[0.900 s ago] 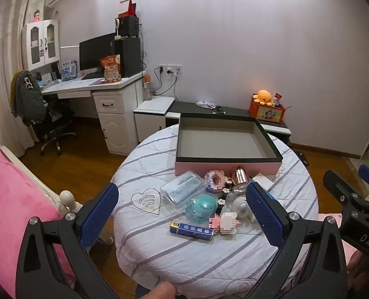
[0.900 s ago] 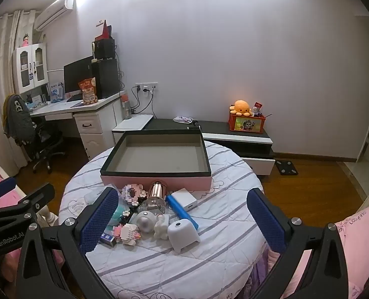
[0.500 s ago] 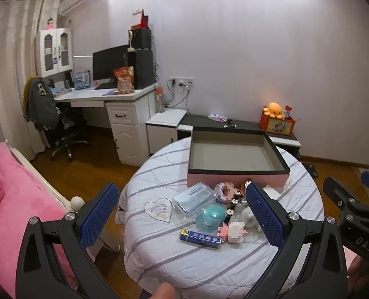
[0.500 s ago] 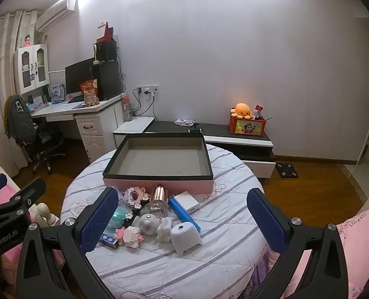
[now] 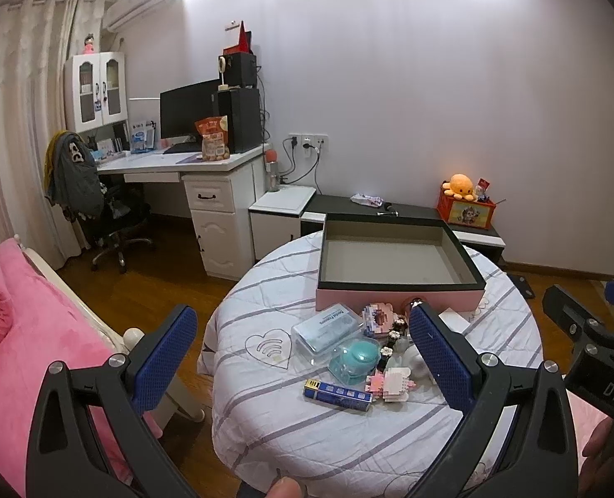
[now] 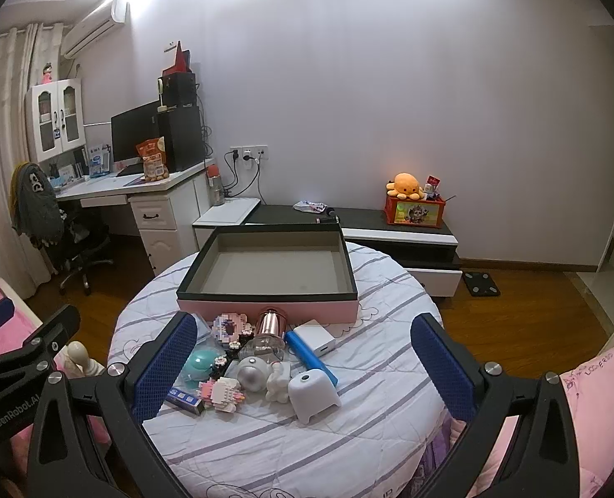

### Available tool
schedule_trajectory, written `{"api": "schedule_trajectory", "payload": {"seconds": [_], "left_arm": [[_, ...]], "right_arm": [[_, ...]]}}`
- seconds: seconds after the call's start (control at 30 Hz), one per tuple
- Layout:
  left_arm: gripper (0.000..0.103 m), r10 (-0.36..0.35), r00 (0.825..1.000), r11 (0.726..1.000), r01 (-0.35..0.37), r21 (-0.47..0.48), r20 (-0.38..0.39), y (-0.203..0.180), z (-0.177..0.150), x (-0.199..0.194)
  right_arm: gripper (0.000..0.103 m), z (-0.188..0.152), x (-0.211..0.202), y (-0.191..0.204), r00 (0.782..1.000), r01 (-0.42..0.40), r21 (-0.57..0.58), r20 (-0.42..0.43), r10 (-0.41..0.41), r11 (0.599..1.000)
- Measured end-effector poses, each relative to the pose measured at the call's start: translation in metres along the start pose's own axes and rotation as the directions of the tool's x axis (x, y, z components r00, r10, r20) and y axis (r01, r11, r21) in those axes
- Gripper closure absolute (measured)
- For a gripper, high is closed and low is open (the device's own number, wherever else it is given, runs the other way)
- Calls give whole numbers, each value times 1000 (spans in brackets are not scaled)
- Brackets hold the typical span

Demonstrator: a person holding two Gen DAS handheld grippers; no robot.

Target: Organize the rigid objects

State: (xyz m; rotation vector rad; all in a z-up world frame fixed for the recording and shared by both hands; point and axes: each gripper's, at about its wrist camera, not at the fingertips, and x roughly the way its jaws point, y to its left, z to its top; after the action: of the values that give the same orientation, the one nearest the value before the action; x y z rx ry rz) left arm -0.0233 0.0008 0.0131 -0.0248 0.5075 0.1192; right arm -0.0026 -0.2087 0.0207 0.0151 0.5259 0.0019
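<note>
The left gripper (image 5: pixel 302 357) with blue pads is hanging in the air near the front of the table, and its jaws are standing wide apart with nothing between them. The right gripper (image 6: pixel 304 367) is doing the same, wide apart and holding nothing. Both are pointing down a little at the round table with the white striped cloth (image 6: pixel 307 448).

A bunch of small hard things is sitting close together near the middle of the cloth. Nearest are a white plastic stool-shaped thing (image 6: pixel 313 390), a long dark blue box (image 5: pixel 338 394) and a pink and white brick toy (image 6: pixel 222 392). Just past them are lying a teal round case (image 5: pixel 354 361), a silver ball (image 6: pixel 252 373), a blue tube (image 6: pixel 310 350), a clear plastic box with a blue label (image 5: pixel 325 332) and a shiny pink metal cup (image 6: pixel 271 321).

Behind the pile is sitting the big flat pink box with a dark rim (image 6: pixel 265 303), and it is looking empty inside.

So the tidying is just starting, I think. Next, one gripper needs to come down over one small thing, close on it, and lift it into the box.
</note>
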Motion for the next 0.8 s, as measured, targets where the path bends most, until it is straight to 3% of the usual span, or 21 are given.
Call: {"api": "schedule_trajectory", "payload": {"seconds": [0.8], "left_arm": [[0, -12, 1000, 1000, 12, 4, -9, -8, -3, 8]], "right_arm": [[0, -5, 10, -4, 1000, 2, 7, -13, -2, 1000]]}}
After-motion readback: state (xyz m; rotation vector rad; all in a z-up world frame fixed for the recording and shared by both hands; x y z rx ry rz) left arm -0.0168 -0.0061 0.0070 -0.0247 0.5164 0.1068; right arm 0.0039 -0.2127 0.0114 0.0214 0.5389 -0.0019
